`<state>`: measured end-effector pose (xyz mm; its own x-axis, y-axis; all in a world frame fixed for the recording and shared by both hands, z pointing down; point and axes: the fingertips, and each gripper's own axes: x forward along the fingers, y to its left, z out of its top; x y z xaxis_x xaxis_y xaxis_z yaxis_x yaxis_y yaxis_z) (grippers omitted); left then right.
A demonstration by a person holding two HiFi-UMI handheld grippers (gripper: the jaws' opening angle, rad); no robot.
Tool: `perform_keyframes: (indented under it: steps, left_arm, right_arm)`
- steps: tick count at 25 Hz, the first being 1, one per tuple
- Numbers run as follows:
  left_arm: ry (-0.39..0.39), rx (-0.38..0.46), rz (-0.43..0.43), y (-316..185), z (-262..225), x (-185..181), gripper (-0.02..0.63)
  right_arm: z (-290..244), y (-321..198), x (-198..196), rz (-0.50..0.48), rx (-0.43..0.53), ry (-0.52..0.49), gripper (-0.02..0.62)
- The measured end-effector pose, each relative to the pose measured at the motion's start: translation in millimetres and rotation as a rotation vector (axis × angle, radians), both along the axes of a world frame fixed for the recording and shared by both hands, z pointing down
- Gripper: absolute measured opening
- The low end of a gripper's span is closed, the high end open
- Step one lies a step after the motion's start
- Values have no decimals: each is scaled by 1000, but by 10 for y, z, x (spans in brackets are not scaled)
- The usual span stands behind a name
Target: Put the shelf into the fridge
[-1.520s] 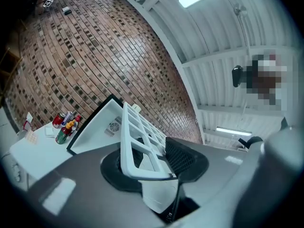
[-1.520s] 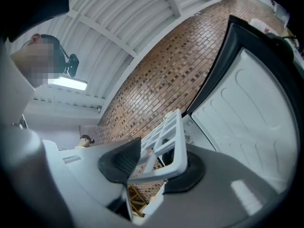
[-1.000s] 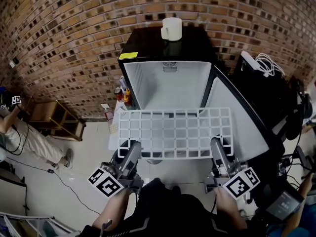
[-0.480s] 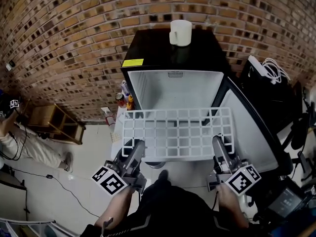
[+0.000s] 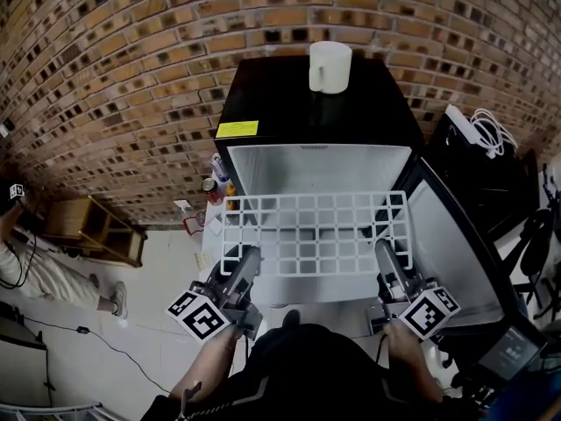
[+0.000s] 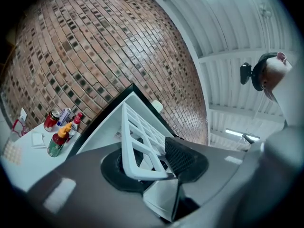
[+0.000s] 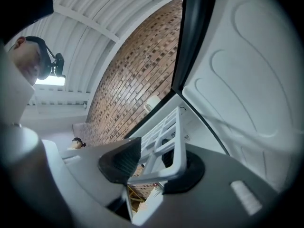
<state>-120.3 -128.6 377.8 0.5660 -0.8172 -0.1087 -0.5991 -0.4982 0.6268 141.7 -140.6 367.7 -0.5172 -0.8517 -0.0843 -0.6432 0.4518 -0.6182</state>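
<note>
A white grid shelf (image 5: 314, 233) is held level in front of the open black mini fridge (image 5: 263, 103), its far edge at the mouth of the white cavity (image 5: 316, 167). My left gripper (image 5: 243, 266) is shut on the shelf's near left corner (image 6: 142, 148). My right gripper (image 5: 388, 260) is shut on the near right corner (image 7: 166, 156). In both gripper views the shelf's rim sits clamped between the black ribbed pads (image 6: 180, 153) and runs on toward the fridge.
The fridge door (image 5: 456, 244) stands open at the right. A white mug (image 5: 330, 66) rests on the fridge top. Bottles and a can (image 5: 213, 182) stand on the floor at the fridge's left. A wooden crate (image 5: 88, 226) and a seated person (image 5: 35, 261) are far left. Brick wall behind.
The view has drawn closer to the fridge; the shelf has moved forward with both grippers, its far edge now at the cavity's opening. Grips unchanged.
</note>
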Motion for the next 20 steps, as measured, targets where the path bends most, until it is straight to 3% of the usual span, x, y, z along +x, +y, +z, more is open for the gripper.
perform_keyframes:
  steps: [9,20]
  left_arm:
    - [13,-44,8,-355,198,-94,141]
    - [2,-76,83,-664,309,71,141]
  right_arm:
    - [151,-368,-106,0,-36,7,146]
    - [266,-625,35,33,-75,-30,144]
